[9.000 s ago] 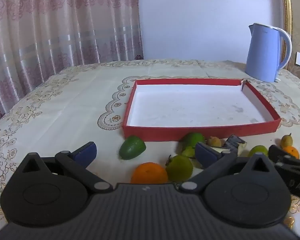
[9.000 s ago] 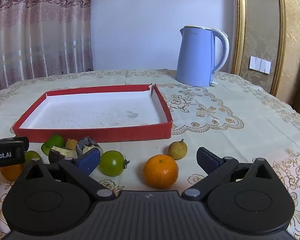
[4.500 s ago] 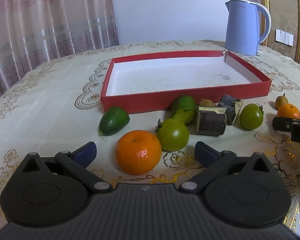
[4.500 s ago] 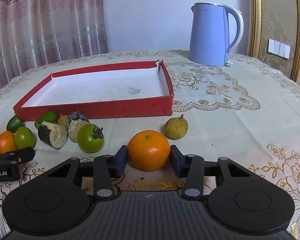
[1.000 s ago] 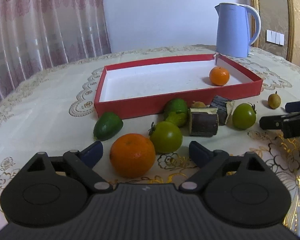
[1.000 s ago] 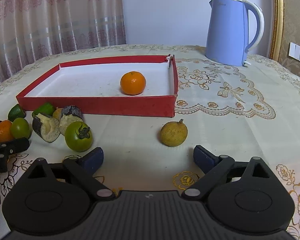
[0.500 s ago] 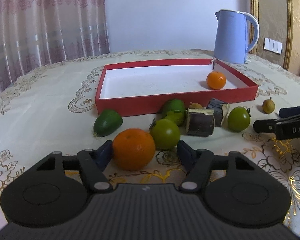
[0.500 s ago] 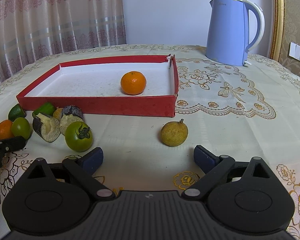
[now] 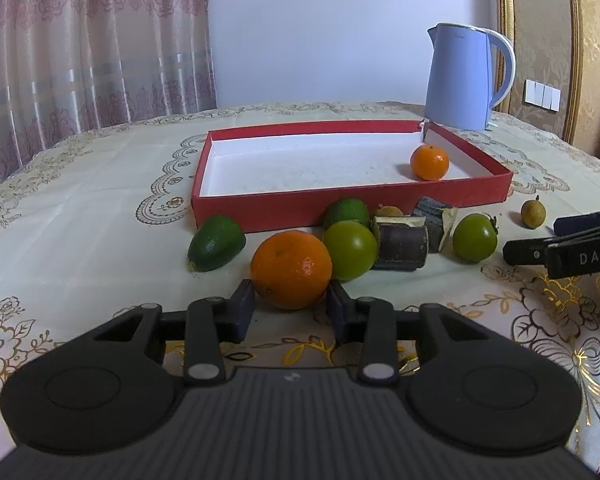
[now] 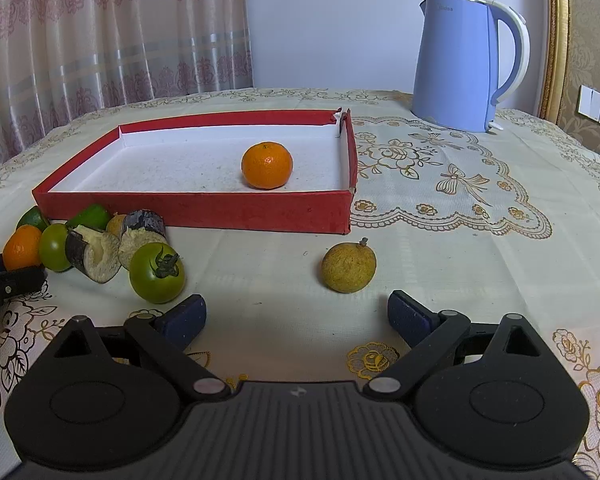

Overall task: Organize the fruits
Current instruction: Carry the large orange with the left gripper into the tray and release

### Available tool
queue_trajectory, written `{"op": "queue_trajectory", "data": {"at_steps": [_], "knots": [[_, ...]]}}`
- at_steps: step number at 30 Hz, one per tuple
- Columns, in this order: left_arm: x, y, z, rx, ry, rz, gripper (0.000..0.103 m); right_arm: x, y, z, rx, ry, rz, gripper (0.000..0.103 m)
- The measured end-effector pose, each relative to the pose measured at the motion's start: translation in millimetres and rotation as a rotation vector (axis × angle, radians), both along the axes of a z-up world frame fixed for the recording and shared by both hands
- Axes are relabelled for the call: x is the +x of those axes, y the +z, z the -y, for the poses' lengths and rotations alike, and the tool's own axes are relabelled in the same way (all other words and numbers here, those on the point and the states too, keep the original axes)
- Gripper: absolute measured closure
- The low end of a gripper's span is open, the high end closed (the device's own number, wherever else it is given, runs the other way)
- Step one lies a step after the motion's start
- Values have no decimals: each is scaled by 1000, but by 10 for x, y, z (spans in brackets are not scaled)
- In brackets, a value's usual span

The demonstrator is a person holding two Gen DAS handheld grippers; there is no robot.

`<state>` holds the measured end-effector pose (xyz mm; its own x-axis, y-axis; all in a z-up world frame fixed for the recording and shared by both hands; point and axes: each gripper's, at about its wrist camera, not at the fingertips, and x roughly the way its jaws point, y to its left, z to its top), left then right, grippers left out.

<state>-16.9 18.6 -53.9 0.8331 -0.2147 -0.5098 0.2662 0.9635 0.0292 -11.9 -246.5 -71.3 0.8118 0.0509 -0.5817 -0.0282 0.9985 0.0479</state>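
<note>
Left gripper had just closed its jaws on the near orange on the table; right gripper hung spread, empty. One orange sat in the red tray, the rest waited outside

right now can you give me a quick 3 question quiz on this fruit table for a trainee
1. True or false: the red tray is empty.
2. What is between the left gripper pads? A) green tomato B) orange C) kettle
3. Fill in: the right gripper stands ____, with nothing between its pads.

Key
1. False: one small orange lies in it.
2. B: its jaws have just been closing and the pads now press on the big orange.
3. Open; the brown round fruit lies just ahead of it.
</note>
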Motion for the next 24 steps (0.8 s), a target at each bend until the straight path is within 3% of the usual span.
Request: {"op": "queue_trajectory", "data": {"at_steps": [8,15,24], "knots": [[8,84,-37,9,26,34,68,1,0,-3,0,0,0,5],[93,299,19,15,-8,95,68,2,-1,-5,-2,0,0,5],[719,491,180,14,-2,113,68,2,0,-3,-3,0,-1,5]]}}
